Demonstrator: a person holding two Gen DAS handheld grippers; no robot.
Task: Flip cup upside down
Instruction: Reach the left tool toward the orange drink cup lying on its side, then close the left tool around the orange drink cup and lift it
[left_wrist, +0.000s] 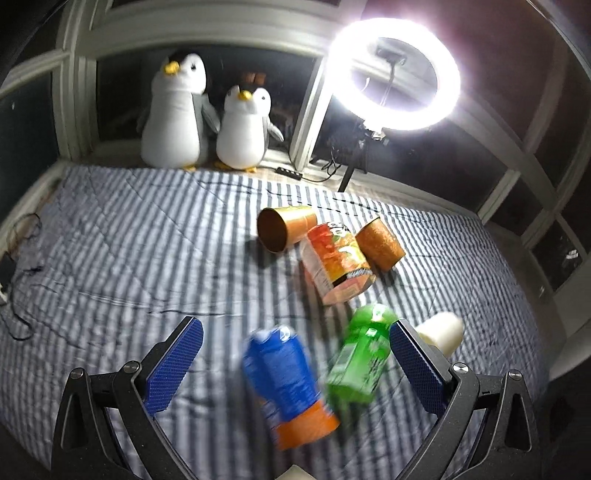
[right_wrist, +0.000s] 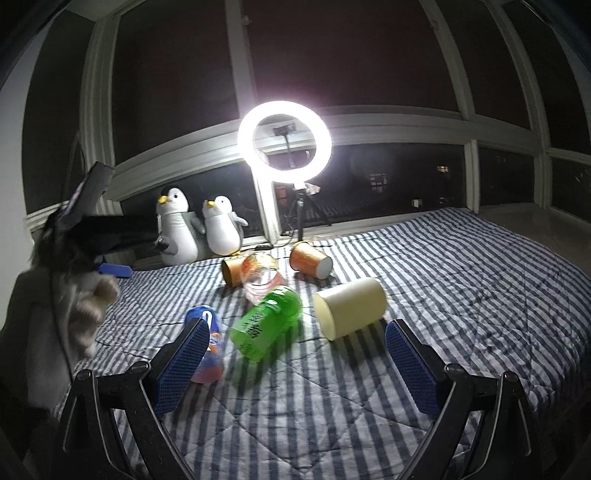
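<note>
Cream cup (right_wrist: 349, 308): on its side, centre of the right wrist view, just right of the green bottle (right_wrist: 266, 323).
Gold cups (left_wrist: 286, 229): two, tipped over beside the orange carton (left_wrist: 334, 262), mid-frame.
Right gripper (right_wrist: 295, 363): fingers wide apart, empty.
Left gripper (left_wrist: 295, 365): fingers spread, empty, above the blue can (left_wrist: 286, 384).
Bedspread (left_wrist: 129, 240): striped.

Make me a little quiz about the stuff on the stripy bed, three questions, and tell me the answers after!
1. True or false: the cream cup stands upright on the striped blanket.
2. How many toy penguins sit by the window? A) one B) two C) three
3. Fill in: the right gripper and the left gripper are both ____.

Key:
1. False. It lies on its side, beside the green bottle.
2. B. A bigger penguin and a smaller penguin.
3. Open, with nothing between the blue pads.
</note>
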